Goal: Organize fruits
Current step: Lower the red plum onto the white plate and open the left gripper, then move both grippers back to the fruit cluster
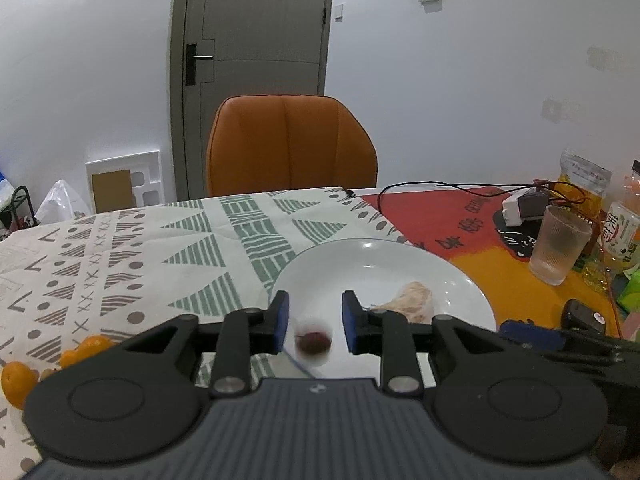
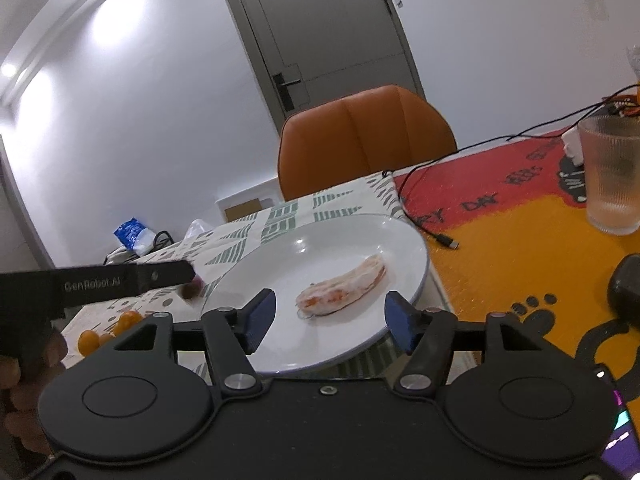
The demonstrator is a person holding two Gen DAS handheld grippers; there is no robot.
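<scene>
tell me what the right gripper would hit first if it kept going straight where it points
Most likely the wrapped fruit piece lying on the white plate: it sits straight ahead, between the open fingers of the right gripper. Depth is unclear, so the plate's surface might come first.

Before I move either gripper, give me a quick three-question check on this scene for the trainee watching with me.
1. True or false: the peeled citrus piece lies on the white plate.
2. Which gripper has the small dark red fruit at its fingertips? A. left gripper B. right gripper C. neither
3. Where are the small orange fruits?

Key
1. True.
2. A. The fruit shows between the open pads, which are not pressing on it. The right gripper is open above the plate with nothing in its grip.
3. On the patterned tablecloth, off the plate to its left.
</scene>
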